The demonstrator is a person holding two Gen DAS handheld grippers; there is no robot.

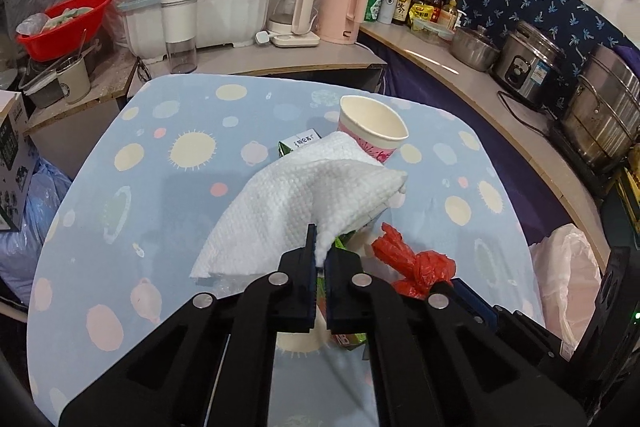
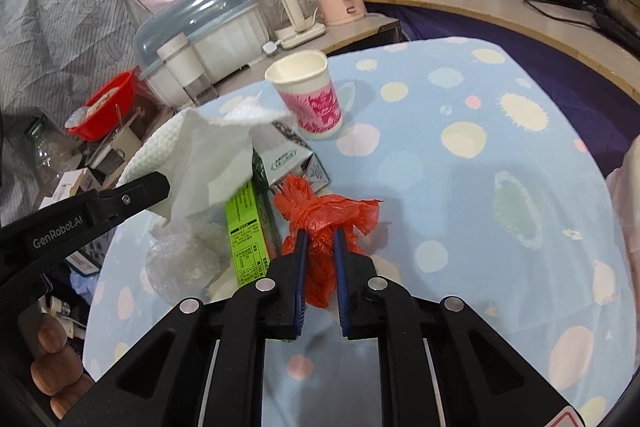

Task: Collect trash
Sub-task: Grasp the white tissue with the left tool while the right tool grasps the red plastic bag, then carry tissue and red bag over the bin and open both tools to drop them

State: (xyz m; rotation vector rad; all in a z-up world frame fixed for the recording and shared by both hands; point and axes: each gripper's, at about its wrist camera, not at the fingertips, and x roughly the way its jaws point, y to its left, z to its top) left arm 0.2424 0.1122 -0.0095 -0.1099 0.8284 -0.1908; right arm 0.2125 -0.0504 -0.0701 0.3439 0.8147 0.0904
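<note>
My left gripper (image 1: 320, 247) is shut on a white paper towel (image 1: 296, 203) and holds it up over the blue spotted tablecloth (image 1: 160, 195); the towel also shows in the right wrist view (image 2: 200, 155). My right gripper (image 2: 320, 239) is shut on a crumpled red plastic bag (image 2: 324, 219), which lies on the cloth; it also shows in the left wrist view (image 1: 412, 263). A green carton (image 2: 248, 227) and a grey-green carton (image 2: 288, 159) lie beside the bag. A pink-patterned paper cup (image 1: 372, 131) (image 2: 312, 95) stands upright behind them. A clear plastic wrapper (image 2: 180, 263) lies left of the green carton.
Behind the table stand a lidded dish rack (image 1: 200, 3), a glass kettle (image 1: 292, 11), a pink kettle (image 1: 344, 7) and bottles (image 1: 420, 3). Steel pots (image 1: 532, 67) and a cable line the right counter. A red basin (image 1: 64, 23) is at the left. A pale plastic bag (image 1: 568, 275) is at the right.
</note>
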